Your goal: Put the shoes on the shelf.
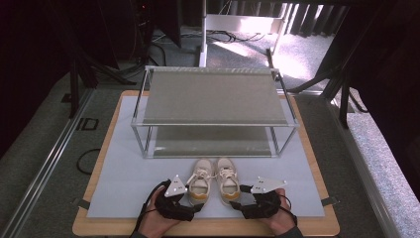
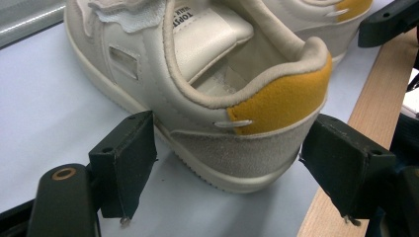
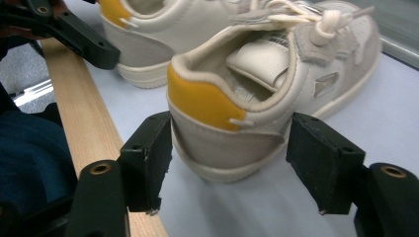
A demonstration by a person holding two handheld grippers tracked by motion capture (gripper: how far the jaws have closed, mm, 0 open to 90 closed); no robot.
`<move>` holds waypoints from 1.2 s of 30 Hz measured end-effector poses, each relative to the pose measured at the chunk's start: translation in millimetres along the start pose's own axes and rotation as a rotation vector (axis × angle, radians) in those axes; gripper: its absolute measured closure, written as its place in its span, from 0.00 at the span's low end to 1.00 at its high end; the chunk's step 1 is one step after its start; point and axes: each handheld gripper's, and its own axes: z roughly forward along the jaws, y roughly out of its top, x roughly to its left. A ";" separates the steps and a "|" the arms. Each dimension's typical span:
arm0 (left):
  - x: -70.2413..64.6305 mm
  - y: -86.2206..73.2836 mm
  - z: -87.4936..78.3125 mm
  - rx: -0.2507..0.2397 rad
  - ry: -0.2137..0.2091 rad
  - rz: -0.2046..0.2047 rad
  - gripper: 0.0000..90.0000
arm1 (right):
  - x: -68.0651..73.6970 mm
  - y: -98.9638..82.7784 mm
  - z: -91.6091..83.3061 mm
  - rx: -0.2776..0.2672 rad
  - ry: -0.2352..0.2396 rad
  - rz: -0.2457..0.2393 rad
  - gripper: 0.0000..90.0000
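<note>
A pair of cream sneakers with yellow heel patches sits side by side on the pale mat of the surface, toes pointing at the two-tier metal shoe rack just beyond them. Both tiers of the rack look bare, so the real work, as I read it, is lifting the shoes and setting them on a shelf, and none of that is done yet.

The left gripper is at the heel of the left shoe. Its own view shows its jaws spread wide, one on each side of the left shoe's heel, close to the sole but not pinching it. The right gripper mirrors that at the right shoe: its jaws stand open around that heel, the near pad just beside the suede, the far one with a gap.

So the approach is about finished on both sides and the grasp is not. Both shoes rest flat on the mat. What is left, I judge, is closing on the heels, lifting, carrying forward and placing each shoe on the rack.
</note>
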 end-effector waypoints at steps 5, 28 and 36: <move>-5.0 1.8 3.5 0.004 -0.016 0.014 0.24 | 5.0 2.3 3.9 0.003 0.016 -0.023 0.43; 14.4 16.0 -36.0 -0.129 0.034 -0.068 0.49 | -4.4 22.9 -16.2 -0.057 -0.081 0.033 0.60; 16.3 27.2 -22.7 -0.102 0.054 -0.077 0.55 | -2.4 37.0 -5.7 -0.034 -0.127 0.047 0.61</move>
